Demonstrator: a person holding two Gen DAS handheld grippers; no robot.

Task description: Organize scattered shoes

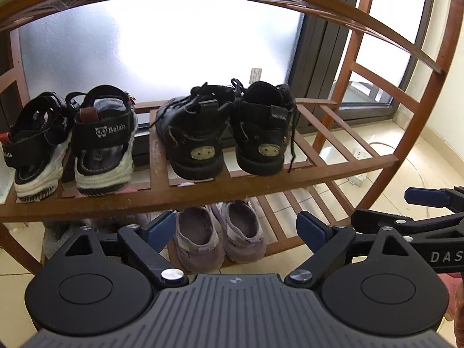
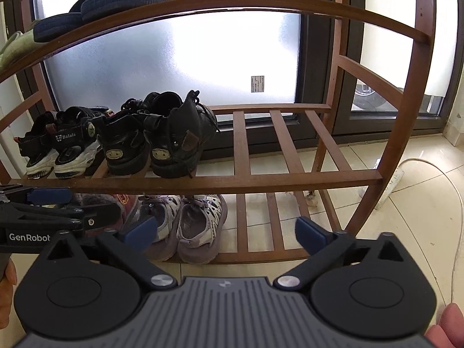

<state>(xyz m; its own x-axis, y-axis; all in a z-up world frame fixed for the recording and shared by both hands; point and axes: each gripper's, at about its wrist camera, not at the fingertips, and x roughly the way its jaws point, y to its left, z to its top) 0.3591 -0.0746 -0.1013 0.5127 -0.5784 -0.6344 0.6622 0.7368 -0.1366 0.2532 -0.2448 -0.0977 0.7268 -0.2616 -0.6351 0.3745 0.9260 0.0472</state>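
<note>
A wooden shoe rack (image 1: 203, 194) fills both views. On its middle shelf a pair of black-and-white sandals (image 1: 72, 145) stands at the left, heels toward me, and a pair of black lace-up boots (image 1: 226, 133) stands beside it. A pair of purple shoes (image 1: 220, 235) sits on the bottom shelf. My left gripper (image 1: 236, 229) is open in front of the purple shoes and holds nothing. My right gripper (image 2: 226, 232) is open too, just right of the same purple shoes (image 2: 185, 226), with nothing between its fingers.
Dark slippers (image 2: 101, 3) lie on the top shelf. The right half of the middle shelf (image 2: 290, 145) is bare slats. A white power strip with its cable (image 2: 397, 179) lies on the tiled floor right of the rack. Frosted glass doors stand behind.
</note>
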